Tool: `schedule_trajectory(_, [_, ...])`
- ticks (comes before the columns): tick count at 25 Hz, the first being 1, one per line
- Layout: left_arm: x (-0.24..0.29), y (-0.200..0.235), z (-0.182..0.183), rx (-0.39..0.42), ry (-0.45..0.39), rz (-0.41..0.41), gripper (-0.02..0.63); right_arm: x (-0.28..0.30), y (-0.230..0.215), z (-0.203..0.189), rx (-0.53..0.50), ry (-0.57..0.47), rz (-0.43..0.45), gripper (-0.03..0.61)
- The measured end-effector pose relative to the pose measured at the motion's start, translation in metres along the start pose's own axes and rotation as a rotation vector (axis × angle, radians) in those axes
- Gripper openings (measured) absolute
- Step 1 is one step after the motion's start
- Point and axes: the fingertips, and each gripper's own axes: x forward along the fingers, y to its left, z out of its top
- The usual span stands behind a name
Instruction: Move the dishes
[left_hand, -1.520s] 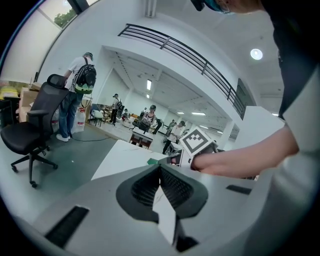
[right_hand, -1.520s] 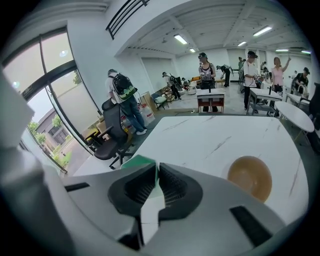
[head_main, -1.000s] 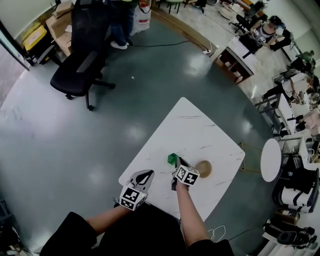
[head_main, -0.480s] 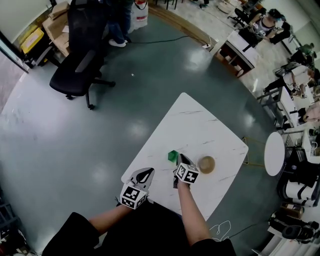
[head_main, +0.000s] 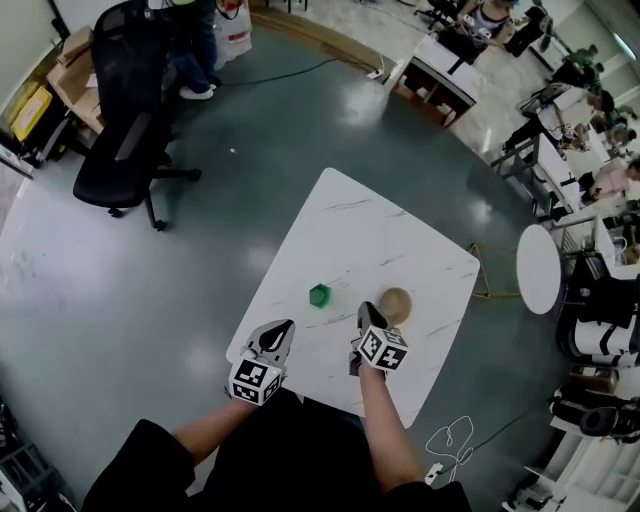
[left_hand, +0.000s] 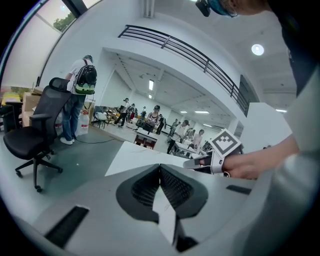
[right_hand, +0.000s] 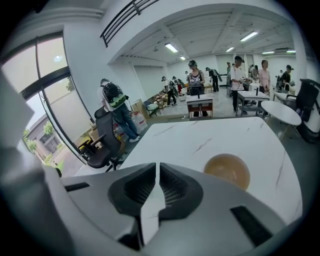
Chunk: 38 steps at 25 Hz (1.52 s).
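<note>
Over the near edge of the white marble table (head_main: 370, 240), the left gripper (head_main: 282, 330) and right gripper (head_main: 366, 310) are both clenched on nothing, the brown bowl (head_main: 395, 304) sitting just beside the right one's tip and a small green object (head_main: 319, 295) resting apart to its left.

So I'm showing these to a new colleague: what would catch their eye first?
A white marble table on a dark floor, carrying a small green object and a brown bowl to its right. At the near edge, the left gripper and right gripper hover, both shut and empty.
</note>
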Motion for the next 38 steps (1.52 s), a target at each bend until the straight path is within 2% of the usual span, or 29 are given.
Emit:
schedule_trajectory(12, [0.035,-0.092,-0.031,0.057,0.075,-0.048,0.017,-0.049,-0.126,-0.024,0.062,0.015,-0.087,0.028])
schedule_trajectory(17, [0.050,-0.128,-0.040,0.068,0.095,-0.053,0.017,-0.044,-0.161,-0.032,0.082,0.046,-0.076,0.045])
schedule_trajectory(21, [0.064,-0.146,-0.042,0.064,0.100,-0.039,0.017,-0.032,-0.179,-0.034,0.098,0.072,-0.057,0.091])
schedule_trajectory(32, [0.095,-0.175,-0.052,0.052,0.132,-0.016,0.017,0.003,-0.205,-0.034,0.180,0.113,0.000,0.092])
schedule_trajectory(38, [0.094,-0.178,-0.054,0.049,0.138,0.001,0.017,0.020,-0.200,-0.040,0.136,0.170,0.009,0.091])
